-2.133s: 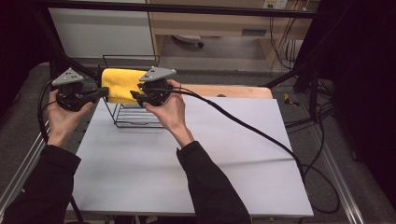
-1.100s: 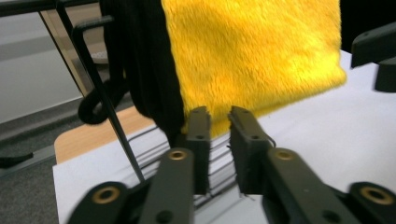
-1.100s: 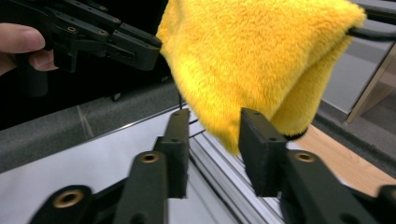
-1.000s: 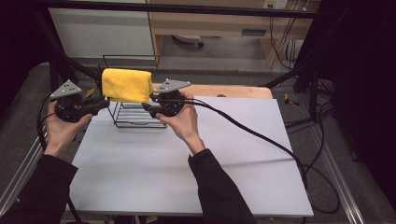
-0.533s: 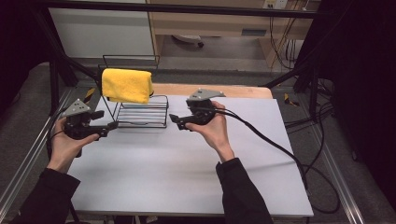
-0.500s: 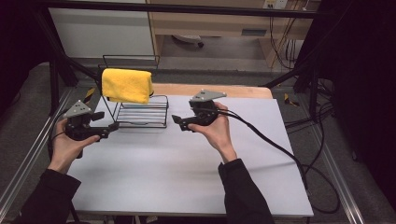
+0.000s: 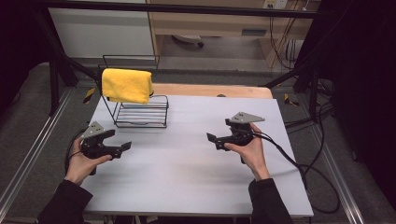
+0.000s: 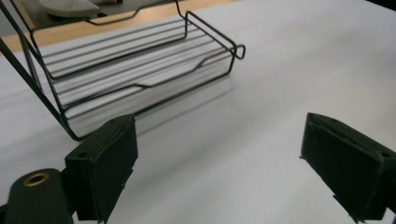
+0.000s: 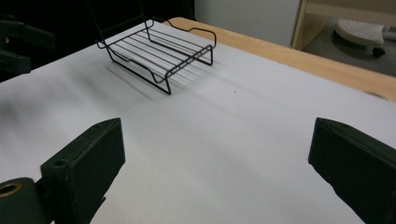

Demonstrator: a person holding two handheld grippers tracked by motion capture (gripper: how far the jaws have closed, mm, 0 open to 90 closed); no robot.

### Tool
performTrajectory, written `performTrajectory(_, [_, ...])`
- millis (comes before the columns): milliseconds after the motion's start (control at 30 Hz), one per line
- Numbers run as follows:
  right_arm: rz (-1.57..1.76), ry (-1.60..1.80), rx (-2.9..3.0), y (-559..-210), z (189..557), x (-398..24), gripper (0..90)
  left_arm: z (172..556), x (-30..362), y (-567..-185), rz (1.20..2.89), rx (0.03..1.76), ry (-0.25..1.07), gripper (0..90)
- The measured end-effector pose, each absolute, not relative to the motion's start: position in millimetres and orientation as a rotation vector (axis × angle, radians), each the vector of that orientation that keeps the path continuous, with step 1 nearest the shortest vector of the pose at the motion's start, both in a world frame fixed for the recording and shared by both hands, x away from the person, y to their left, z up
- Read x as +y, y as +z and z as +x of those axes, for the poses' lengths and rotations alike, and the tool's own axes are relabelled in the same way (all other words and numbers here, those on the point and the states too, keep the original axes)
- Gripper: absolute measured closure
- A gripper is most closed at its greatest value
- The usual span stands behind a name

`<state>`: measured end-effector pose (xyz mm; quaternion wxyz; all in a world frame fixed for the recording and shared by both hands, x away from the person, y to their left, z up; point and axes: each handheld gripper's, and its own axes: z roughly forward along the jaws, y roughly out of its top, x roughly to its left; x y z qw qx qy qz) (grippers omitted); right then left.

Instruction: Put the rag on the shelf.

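From above, the yellow cloth [image 7: 127, 85] is hanging draped over the top bar of the black wire rack [image 7: 140, 114]; the left gripper [image 7: 120, 148] is hovering in front of the rack on its left, the right gripper [image 7: 215, 140] well off to the rack's right, both over the white table [image 7: 187, 172]; their jaws have just been opening and are gaping wide with nothing between them. Along the left gripper [image 8: 219, 172], the rack's lower shelf [image 8: 140, 74] is sitting close ahead. Along the right gripper [image 9: 215, 172], the rack [image 9: 159, 53] is lying farther off.
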<state>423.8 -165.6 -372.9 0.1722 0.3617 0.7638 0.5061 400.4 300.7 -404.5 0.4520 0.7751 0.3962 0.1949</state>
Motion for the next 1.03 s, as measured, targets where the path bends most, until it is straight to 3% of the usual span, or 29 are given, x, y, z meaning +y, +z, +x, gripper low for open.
performTrajectory(567, [1.132,1.396,2.162,-430,387,-243,1.7,377,287,-433,1.981,0.922,0.493,10.5])
performTrajectory(1033, [1.158,1.342,2.205,-449,373,-257,1.2,373,285,-444,2.021,0.903,0.483,9.4])
